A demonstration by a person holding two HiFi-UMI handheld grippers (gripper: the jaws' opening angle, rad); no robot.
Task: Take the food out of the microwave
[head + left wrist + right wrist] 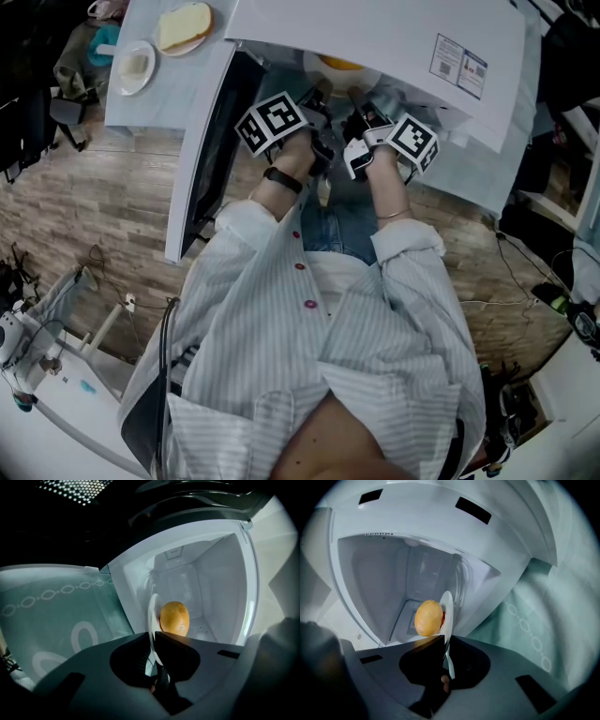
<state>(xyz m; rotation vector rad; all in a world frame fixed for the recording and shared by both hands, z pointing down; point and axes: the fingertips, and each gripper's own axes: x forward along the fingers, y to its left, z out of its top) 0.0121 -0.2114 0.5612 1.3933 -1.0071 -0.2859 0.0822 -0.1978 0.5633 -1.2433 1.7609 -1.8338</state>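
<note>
White-rimmed plate (152, 613) sat pinched edge-on in my left gripper (155, 644) and my right gripper (444, 644), its golden round bun (428, 618) at frame centre before the open microwave (370, 573), so I judged a level, matched pull safest.
</note>
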